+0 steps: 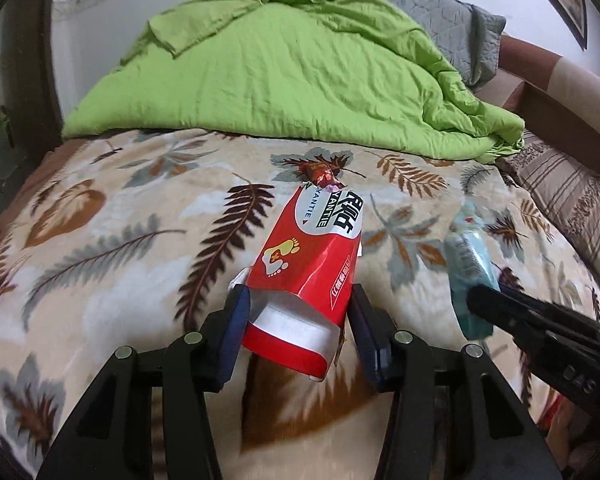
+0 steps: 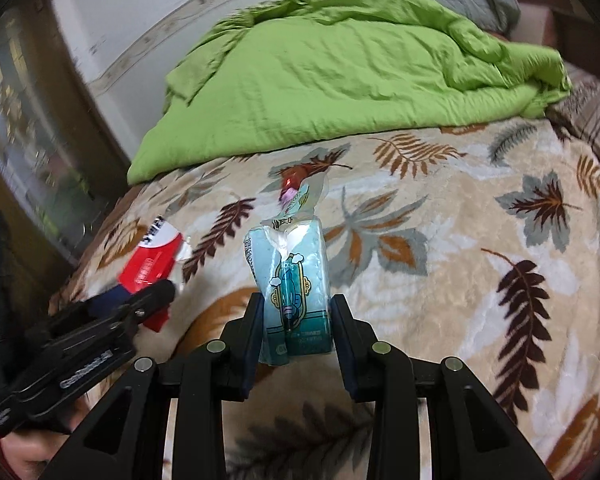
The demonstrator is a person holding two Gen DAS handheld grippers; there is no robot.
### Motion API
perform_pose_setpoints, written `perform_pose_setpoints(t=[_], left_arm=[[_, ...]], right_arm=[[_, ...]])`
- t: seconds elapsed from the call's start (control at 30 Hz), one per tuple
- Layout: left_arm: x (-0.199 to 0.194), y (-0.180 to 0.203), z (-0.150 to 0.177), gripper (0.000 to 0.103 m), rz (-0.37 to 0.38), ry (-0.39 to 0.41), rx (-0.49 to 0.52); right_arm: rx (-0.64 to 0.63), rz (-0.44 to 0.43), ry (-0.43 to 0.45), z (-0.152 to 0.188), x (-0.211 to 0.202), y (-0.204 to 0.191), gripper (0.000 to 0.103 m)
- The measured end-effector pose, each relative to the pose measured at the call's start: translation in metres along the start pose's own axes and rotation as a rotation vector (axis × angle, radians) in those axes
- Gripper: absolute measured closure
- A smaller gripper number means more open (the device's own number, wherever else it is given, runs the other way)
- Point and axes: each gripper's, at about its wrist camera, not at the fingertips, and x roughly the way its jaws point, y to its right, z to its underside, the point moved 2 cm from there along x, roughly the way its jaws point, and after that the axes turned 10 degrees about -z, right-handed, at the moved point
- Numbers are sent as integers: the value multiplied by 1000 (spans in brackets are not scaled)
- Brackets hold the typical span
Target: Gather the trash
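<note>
Trash, three pieces, on the leaf-print blanket (image 1: pixel 100 240) of the bed.

Item one, left: red carton (image 1: pixel 312 264), open-ended, creased. We have the left tool (image 1: pixel 298 308) set around its near end, one pad on each side; whether the pads press the card we cannot tell from either view.

Item two, centre, beyond the carton's far end: small red candy wrapper (image 1: pixel 319 173), loose on the blanket, untouched.

Item three, right: pale blue tissue pack (image 2: pixel 290 292), clamped upright in the right tool (image 2: pixel 296 312), pads tight on both sides.

Backdrop: green quilt (image 1: pixel 284 68), piled.

Step in hand, we judge: pickup. Next calls for a firm left squeeze without crushing the carton, then lifting both; no bin is visible.
</note>
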Motion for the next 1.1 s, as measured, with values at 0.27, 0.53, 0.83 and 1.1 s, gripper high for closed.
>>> perform_pose_setpoints(t=[0.27,0.53,0.83,1.1], left_arm=[[-35,0,36,54,-62,63,-28],[-28,1,44,53,-138,84,-12],[-21,-5,44,53,-153,76,-21],[-20,-7,43,53,-153,86,-19]], right_arm=[[-80,12,17,21,-22,-14,67],[-88,17,14,23,-17,-17,67],[-86,14,13,22,-14,-17,67],[-77,16,18,20,-14,-16,67]])
